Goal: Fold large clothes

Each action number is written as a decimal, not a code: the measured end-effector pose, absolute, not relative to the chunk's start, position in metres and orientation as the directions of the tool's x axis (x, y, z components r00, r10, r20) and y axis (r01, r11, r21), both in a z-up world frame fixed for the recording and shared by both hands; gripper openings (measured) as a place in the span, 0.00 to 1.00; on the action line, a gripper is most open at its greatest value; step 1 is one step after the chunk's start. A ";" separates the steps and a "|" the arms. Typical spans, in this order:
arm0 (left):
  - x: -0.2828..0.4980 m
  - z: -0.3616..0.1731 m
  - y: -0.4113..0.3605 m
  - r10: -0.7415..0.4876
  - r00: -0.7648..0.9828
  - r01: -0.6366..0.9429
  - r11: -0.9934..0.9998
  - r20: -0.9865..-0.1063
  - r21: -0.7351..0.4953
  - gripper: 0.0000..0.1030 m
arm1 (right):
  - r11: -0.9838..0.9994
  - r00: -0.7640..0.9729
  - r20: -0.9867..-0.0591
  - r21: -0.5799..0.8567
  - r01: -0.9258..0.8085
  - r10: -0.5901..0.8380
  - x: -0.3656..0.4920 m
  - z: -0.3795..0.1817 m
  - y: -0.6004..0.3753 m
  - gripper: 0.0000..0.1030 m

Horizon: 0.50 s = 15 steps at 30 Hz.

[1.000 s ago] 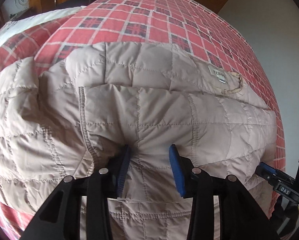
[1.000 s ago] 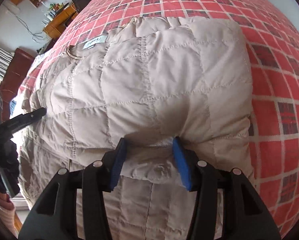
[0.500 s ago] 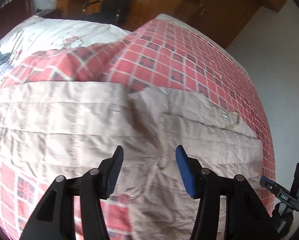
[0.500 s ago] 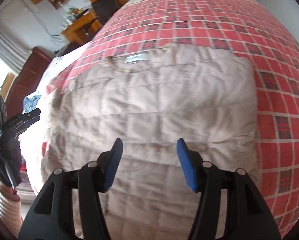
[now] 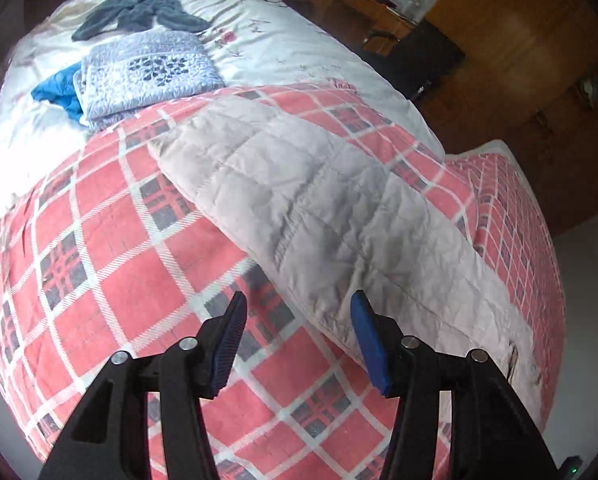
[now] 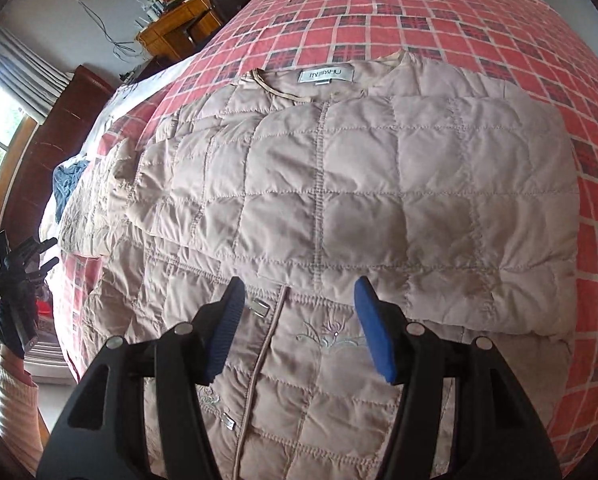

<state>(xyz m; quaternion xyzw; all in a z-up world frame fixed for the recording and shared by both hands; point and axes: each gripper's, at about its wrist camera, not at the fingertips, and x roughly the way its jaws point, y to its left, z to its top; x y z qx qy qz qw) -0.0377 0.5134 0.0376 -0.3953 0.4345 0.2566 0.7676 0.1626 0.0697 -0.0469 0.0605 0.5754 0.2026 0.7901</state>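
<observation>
Spread flat on the bed's red plaid blanket (image 6: 479,12) lies the beige quilted jacket (image 6: 379,184), its collar and white neck label (image 6: 326,76) pointing toward the far end of the bed. One sleeve (image 6: 479,208) lies folded across the chest, running from the right shoulder toward the middle seam. Below it the front opening shows, with small metal clasps (image 6: 261,307) and pale embroidery (image 6: 331,336) on the fabric.

The right tool (image 6: 299,324) hangs just above the jacket's front, its blue-padded jaws spread wide and holding nothing. The clasp and the edge of the folded sleeve show between them.

The left tool (image 5: 297,340) is likewise spread and empty, poised over the blanket (image 5: 111,280) beside the jacket's other sleeve (image 5: 319,208), which stretches out straight and away across the plaid. Its right pad sits over the near edge of that sleeve; whether it touches cannot be told.

Farther up the bed, on a white floral sheet (image 5: 283,48), rest a folded pale blue knitted piece (image 5: 147,72), a bright blue cloth (image 5: 59,94) and a dark grey garment (image 5: 139,8). At the left edge of the right wrist view, the left tool's dark body (image 6: 19,280) and a pink sleeve (image 6: 15,408) appear beside the bed.
</observation>
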 end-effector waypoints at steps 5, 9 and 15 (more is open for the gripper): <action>-0.036 0.023 0.542 0.056 0.546 -0.756 0.462 -0.836 -0.463 0.51 | 0.916 0.254 -0.890 0.320 -0.243 0.379 0.163 -0.050 0.066 0.55; -0.036 0.018 0.557 0.062 0.573 -0.752 0.435 -0.817 -0.494 0.51 | 0.921 0.259 -0.894 0.307 -0.239 0.366 0.164 -0.050 0.062 0.55; -0.040 0.013 0.571 0.082 0.598 -0.760 0.373 -0.797 -0.532 0.41 | 0.927 0.258 -0.900 0.298 -0.226 0.352 0.165 -0.052 0.059 0.55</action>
